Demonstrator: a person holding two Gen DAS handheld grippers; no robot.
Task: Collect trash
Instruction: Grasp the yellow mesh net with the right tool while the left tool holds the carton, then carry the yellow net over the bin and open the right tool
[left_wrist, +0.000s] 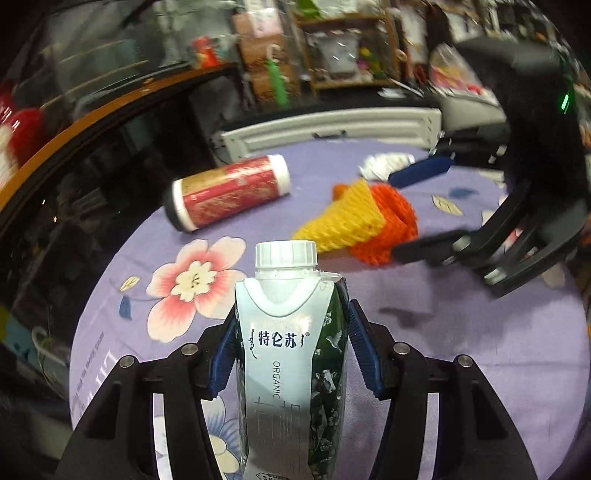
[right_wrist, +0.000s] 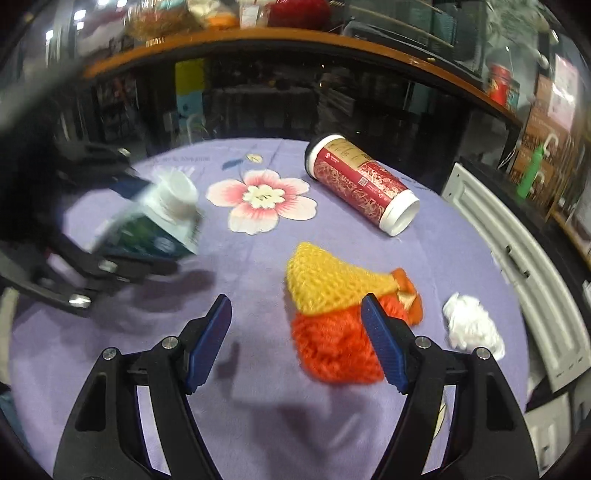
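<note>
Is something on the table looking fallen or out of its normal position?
Yes. The red cylindrical canister lies on its side on the purple floral tablecloth rather than standing upright. Near it sit a crumpled white tissue and loose foam nets.

A round table covered by a lilac cloth printed with pink flowers (right_wrist: 258, 258) carries a red-and-gold paper cup with a white lid (right_wrist: 364, 182) lying on its side, a yellow foam fruit net (right_wrist: 325, 278) overlapping an orange foam net (right_wrist: 336, 345), and a crumpled white tissue (right_wrist: 472, 326) near the edge.
</note>
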